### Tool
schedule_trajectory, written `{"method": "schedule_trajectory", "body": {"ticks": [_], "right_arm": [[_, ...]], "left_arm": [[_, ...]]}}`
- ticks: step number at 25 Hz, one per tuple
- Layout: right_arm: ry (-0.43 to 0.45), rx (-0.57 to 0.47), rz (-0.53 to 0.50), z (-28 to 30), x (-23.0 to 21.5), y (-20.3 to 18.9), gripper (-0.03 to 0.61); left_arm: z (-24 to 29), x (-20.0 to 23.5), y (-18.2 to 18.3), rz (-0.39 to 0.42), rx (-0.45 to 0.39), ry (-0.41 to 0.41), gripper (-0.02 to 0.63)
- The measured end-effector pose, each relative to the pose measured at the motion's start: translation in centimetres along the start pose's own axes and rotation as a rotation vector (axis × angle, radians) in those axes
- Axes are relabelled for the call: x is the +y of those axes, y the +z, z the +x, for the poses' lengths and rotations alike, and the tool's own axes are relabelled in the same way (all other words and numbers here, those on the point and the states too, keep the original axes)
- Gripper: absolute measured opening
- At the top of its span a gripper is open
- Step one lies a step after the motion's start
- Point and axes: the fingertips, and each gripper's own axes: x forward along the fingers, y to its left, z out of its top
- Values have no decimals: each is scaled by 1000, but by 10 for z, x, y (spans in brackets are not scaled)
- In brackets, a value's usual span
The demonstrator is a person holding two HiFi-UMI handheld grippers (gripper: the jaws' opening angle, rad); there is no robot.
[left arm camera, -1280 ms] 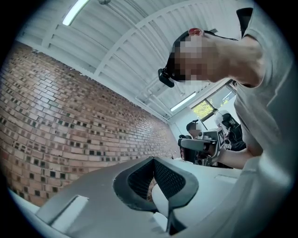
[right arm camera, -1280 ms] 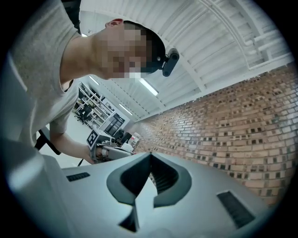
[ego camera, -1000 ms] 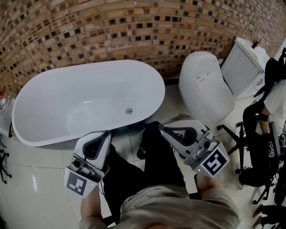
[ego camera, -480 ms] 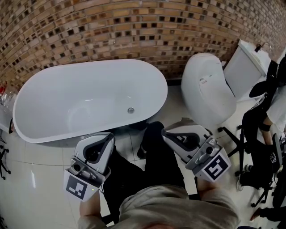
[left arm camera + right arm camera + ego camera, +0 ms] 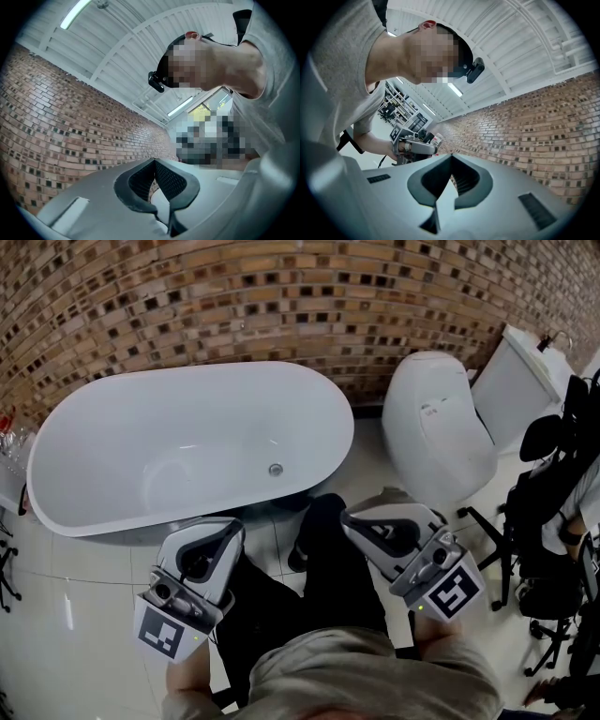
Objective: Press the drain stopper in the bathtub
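Both pairs of jaws pressed together: left gripper point(image 5: 232, 522), right gripper point(image 5: 345, 514) outside bathtub point(image 5: 187, 370) near rim; tub runs left-right, drain stopper point(image 5: 276, 469) faces up, uncovered

No legible words, brands or numbers anywhere. Black-and-white square marker point(image 5: 161, 632) on the cube of the left gripper point(image 5: 234, 523), at 7 o'clock in the head view; second marker point(image 5: 451, 589) on the cube of the right gripper point(image 5: 349, 517), at 4 o'clock. Coded patterns only, not letters.
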Motion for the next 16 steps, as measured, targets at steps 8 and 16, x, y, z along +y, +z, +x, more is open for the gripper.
{"method": "schedule_trajectory", "body": {"ticks": [8, 16], "right_arm": [[0, 0, -9, -1, 1, 1, 2], [4, 5, -13, 1, 0, 1, 2]], "left_arm": [[0, -2, -1, -2, 1, -4, 3], [1, 0, 1, -3, -2, -7, 3]]}}
